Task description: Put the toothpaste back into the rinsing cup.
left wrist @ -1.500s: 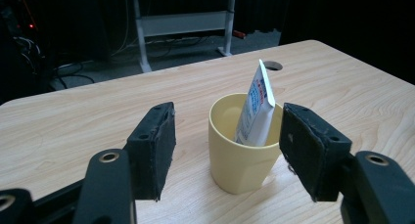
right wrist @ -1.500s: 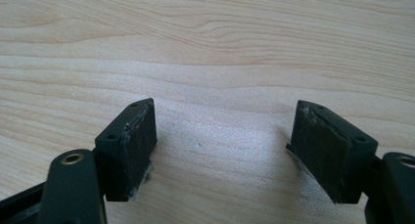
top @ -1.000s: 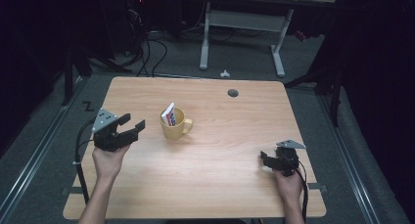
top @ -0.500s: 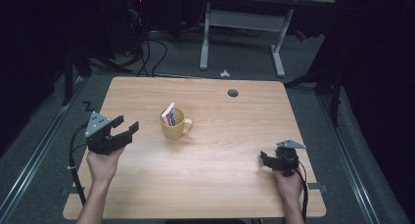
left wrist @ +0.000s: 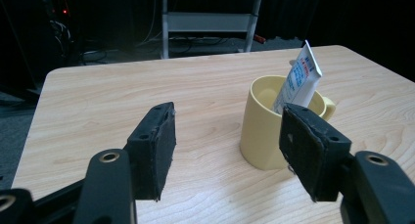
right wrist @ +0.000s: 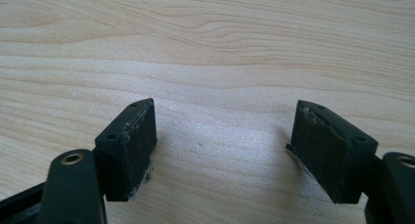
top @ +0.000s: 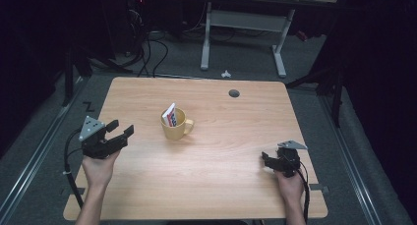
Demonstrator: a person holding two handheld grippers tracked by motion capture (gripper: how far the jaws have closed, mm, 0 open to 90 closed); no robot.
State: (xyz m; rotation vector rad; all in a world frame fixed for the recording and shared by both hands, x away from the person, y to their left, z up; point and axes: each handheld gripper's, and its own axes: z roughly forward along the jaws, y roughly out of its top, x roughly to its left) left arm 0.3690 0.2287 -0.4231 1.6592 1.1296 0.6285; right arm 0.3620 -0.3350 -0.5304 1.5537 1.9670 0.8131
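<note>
A yellow mug point(top: 175, 126) stands near the middle of the wooden table point(top: 236, 117), its handle toward the right. A white tube with red and blue print point(top: 170, 115) leans inside it. My left gripper point(top: 121, 129) hovers open to the left of the mug, apart from it, jaws pointing at it. In the left gripper view the mug point(left wrist: 268, 121) and the tube point(left wrist: 297, 79) sit just beyond the right jaw, and the left gripper point(left wrist: 230, 136) holds nothing. My right gripper point(top: 266, 160) rests low at the table's right front, open. In the right gripper view the right gripper point(right wrist: 225, 136) has bare wood between its jaws.
A round cable hole point(top: 234, 93) lies in the table's far right part. Beyond the far edge stands a grey desk frame point(top: 243, 33) on a dark floor with cables. A rail point(top: 44, 141) runs along the left side.
My left gripper has drawn back to the left and toward the near edge, away from the mug. The right gripper has stayed still.
</note>
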